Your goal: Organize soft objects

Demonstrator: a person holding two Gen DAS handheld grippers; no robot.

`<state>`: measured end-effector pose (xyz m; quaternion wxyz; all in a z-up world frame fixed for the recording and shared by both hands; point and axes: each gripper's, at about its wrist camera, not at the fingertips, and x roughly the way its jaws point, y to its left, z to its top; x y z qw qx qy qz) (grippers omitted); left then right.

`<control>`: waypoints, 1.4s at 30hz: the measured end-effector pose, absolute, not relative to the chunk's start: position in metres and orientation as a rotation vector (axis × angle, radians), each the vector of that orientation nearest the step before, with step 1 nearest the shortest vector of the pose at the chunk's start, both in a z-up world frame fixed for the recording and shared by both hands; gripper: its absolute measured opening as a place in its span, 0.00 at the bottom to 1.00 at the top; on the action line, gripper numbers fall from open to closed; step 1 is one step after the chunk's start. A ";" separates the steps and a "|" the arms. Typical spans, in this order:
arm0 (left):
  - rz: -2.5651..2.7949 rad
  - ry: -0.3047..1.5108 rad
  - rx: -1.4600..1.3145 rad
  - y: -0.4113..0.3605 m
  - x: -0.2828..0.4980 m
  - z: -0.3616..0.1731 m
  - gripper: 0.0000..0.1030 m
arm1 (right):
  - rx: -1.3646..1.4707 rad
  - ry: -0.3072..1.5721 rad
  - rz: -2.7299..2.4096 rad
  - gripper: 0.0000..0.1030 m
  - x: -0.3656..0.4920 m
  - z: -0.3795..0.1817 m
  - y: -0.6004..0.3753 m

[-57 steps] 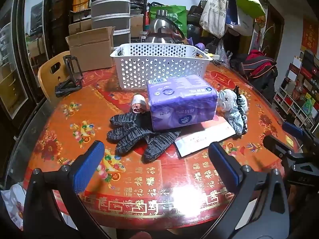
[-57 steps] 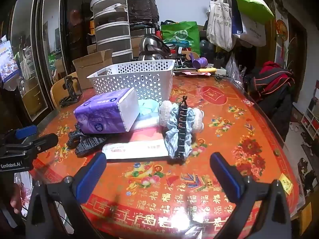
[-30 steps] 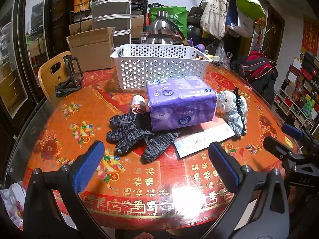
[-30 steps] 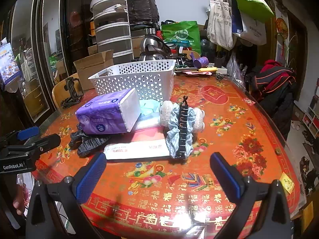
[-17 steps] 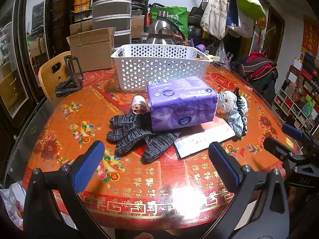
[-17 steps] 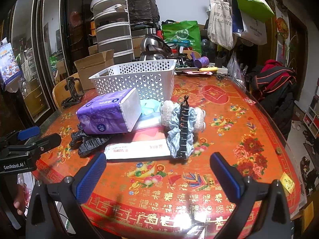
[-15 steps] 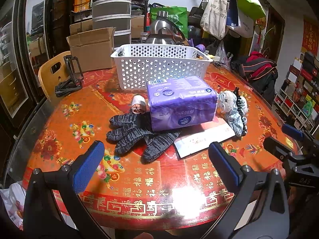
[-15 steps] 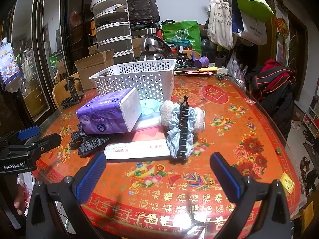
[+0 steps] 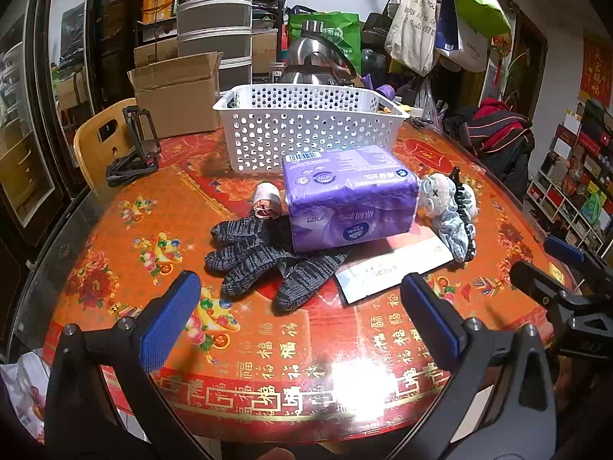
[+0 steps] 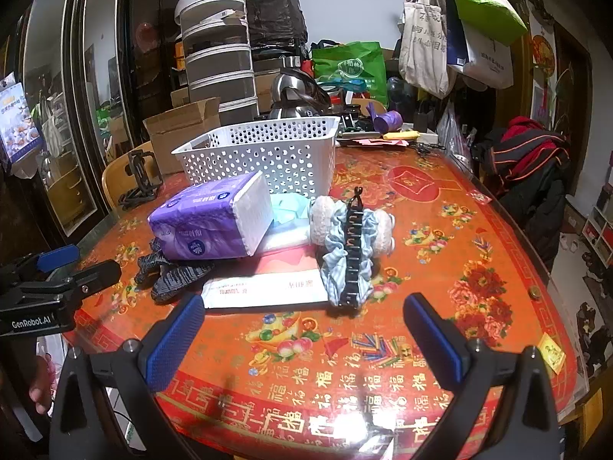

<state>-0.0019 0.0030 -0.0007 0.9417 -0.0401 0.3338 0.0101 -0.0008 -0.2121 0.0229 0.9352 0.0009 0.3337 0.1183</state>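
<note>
A purple tissue pack (image 9: 350, 199) (image 10: 208, 226) lies mid-table on dark knitted gloves (image 9: 260, 258) (image 10: 168, 268). Beside it sit a small plush toy (image 9: 436, 195) (image 10: 322, 218), a blue scrunchie (image 10: 337, 264) with a black hair claw (image 10: 353, 245) on it, a small rolled cloth (image 9: 268, 201) and a flat white packet (image 9: 390, 268) (image 10: 268, 289). A white perforated basket (image 9: 310, 126) (image 10: 268, 149) stands behind them. My left gripper (image 9: 299, 318) is open near the table's front edge, short of the gloves. My right gripper (image 10: 304, 335) is open in front of the scrunchie.
The round table (image 9: 115, 230) has a red patterned cover under glass. A cardboard box (image 9: 180, 96), a black folding stand (image 9: 134, 153) and a kettle (image 9: 314, 61) stand at the back. A wooden chair (image 9: 95, 145) is at the left, clothes on a chair (image 10: 532, 161) at the right.
Both views have shifted only slightly; the objects on the table lie as before and both grippers stay open.
</note>
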 end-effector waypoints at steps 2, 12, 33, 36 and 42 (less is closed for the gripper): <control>0.021 0.682 -0.083 0.003 -0.002 -0.001 1.00 | 0.003 0.685 0.240 1.00 0.000 0.023 -0.213; 0.021 0.683 -0.083 0.001 -0.001 -0.003 1.00 | 0.001 0.689 0.240 1.00 0.000 0.022 -0.212; 0.033 0.675 -0.026 0.023 0.047 -0.008 1.00 | -0.030 0.587 0.274 1.00 0.025 0.020 -0.197; 0.012 0.682 -0.102 0.037 0.060 -0.018 1.00 | -0.054 0.629 0.269 1.00 0.046 0.013 -0.186; -0.050 0.675 -0.105 0.038 0.074 -0.033 1.00 | -0.049 0.616 0.389 1.00 0.074 0.002 -0.169</control>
